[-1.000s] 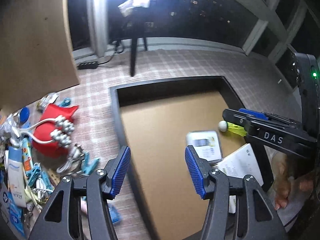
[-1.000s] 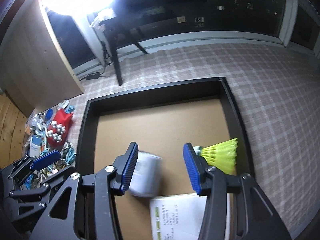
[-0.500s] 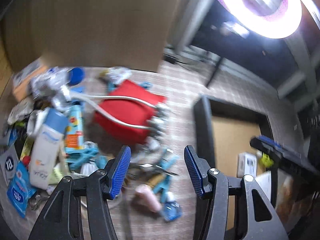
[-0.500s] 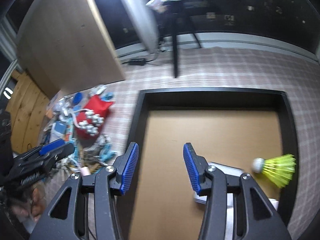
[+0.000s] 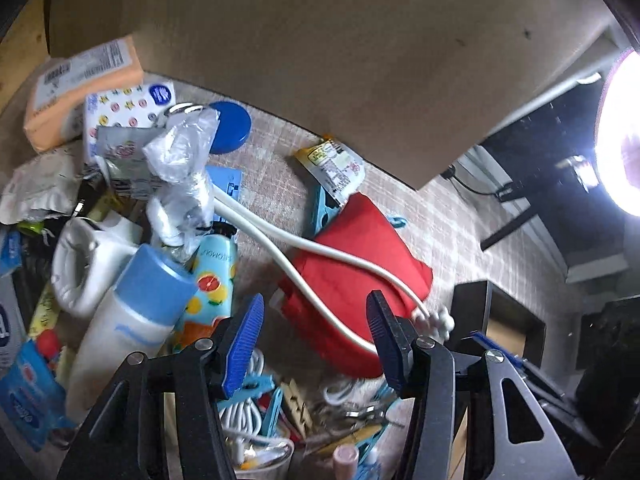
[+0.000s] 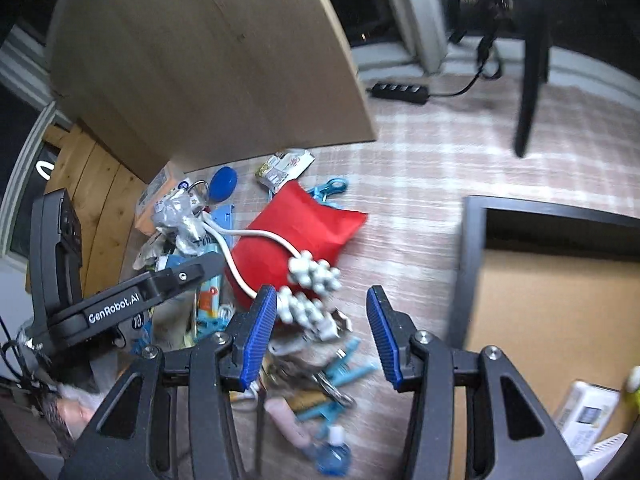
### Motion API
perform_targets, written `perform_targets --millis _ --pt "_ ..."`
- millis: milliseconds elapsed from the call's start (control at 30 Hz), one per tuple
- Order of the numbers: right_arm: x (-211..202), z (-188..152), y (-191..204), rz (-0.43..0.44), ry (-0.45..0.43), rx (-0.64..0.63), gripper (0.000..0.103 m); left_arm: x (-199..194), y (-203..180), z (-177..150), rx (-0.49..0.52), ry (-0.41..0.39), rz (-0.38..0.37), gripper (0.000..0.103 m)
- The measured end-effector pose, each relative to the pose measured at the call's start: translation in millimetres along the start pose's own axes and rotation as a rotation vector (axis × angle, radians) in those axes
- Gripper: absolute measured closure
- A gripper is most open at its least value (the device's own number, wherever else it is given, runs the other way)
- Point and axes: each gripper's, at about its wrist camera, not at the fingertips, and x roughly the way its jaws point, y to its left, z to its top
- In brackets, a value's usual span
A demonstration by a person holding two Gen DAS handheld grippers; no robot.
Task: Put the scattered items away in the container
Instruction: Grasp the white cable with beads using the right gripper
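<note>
Because the clutter is heaped at one end of the checked surface [image 6: 460, 168] and the container stands apart at the other, both claws are held over the heap, tilted downward. The left claw [image 5: 316, 344] is seen with its blue pads apart and nothing between them; its jaws have just been closing a little, probably to size the gap for a pick. Directly beyond its pads lie a red fabric pouch [image 5: 356, 264] and a white massager [image 5: 304, 248] whose curved arms are draped across the pouch. To the left, a pale bottle with a blue cap [image 5: 132, 312] and a fruit-printed tube [image 5: 210, 280] are leaned against each other, with tissue packs and crumpled plastic piled behind them. The right claw [image 6: 322, 332] is likewise held wide and empty, poised above the massager's beaded white rollers [image 6: 312, 284], a bunch of keys [image 6: 316, 376] and blue clothes pegs [image 6: 344, 372]. The container, a dark-walled box with a brown floor [image 6: 466, 272], is seen at the right edge, well apart from the heap; a small white box [image 6: 584, 412] is already lying inside it. Most items are judged still to be moved.
</note>
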Motion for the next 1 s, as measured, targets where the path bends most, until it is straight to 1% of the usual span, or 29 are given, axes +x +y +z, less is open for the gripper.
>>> perform_targets --millis 133,167,200,300,367,433,467,500,533,633,667,733,767,800,867,1000 --pt "23 7 2 -0.016 0.026 0.018 0.057 13 3 10 -0.034 0.008 0.002 0.054" --pt "27 8 0 -0.013 0.035 0.025 0.057 16 3 13 -0.041 0.012 0.001 0.057" --pt "30 9 -1 -0.009 0.041 0.031 0.057 18 4 15 -0.050 0.016 0.000 0.059" --pt "38 11 -4 -0.006 0.055 0.045 0.057 25 6 19 -0.080 0.021 -0.009 0.060" --pt "41 11 -4 -0.001 0.060 0.049 0.057 26 5 22 -0.085 0.019 -0.017 0.061" --pt "42 12 -6 -0.002 0.058 0.054 0.059 26 4 23 -0.084 0.017 -0.017 0.065" --pt "43 12 -7 0.002 0.057 0.059 0.059 25 3 23 -0.082 0.012 -0.013 0.071" --pt "44 13 -8 0.005 0.061 0.059 0.063 25 3 23 -0.083 0.006 -0.010 0.083" --pt "44 13 -9 0.011 0.063 0.063 0.066 26 3 23 -0.090 0.007 -0.008 0.090" --pt "47 15 -8 0.016 0.071 0.064 0.073 26 5 24 -0.098 0.010 -0.017 0.089" --pt "48 15 -8 0.013 0.072 0.059 0.073 27 5 24 -0.101 0.014 -0.025 0.088" --pt "50 16 -6 0.004 0.079 0.049 0.073 30 9 26 -0.130 0.031 -0.045 0.080" --pt "52 16 -6 0.001 0.083 0.048 0.073 31 11 26 -0.147 0.034 -0.060 0.073" --pt "53 16 -6 -0.002 0.086 0.046 0.074 31 12 27 -0.152 0.033 -0.070 0.072" --pt "54 16 -5 0.012 0.089 0.042 0.075 34 11 25 -0.157 0.026 -0.067 0.072" --pt "54 17 -4 0.012 0.080 0.030 0.076 32 3 25 -0.125 -0.002 -0.052 0.083"
